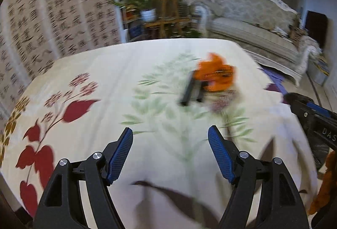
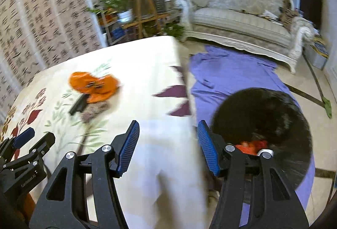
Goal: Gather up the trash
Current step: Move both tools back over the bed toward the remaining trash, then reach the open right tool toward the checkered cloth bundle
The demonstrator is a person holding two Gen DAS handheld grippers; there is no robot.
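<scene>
A crumpled orange wrapper (image 1: 217, 75) lies on the floral tablecloth (image 1: 126, 85) with a small black object (image 1: 192, 92) against its near side; both also show in the right wrist view, the wrapper (image 2: 93, 85) and the black object (image 2: 78, 105). My left gripper (image 1: 170, 144) is open and empty, hovering over the table short of the wrapper. My right gripper (image 2: 168, 140) is open and empty above the table's right edge. A black trash bin (image 2: 263, 129) stands on the floor just right of it, with orange and white trash (image 2: 252, 147) inside.
A purple cloth (image 2: 231, 73) covers the floor beside the table. A pale sofa (image 2: 242, 16) stands behind it, potted plants on wooden stands (image 2: 137, 7) are at the back, and a calligraphy screen (image 2: 42, 24) is to the left. A mop (image 2: 326, 104) lies on the floor far right.
</scene>
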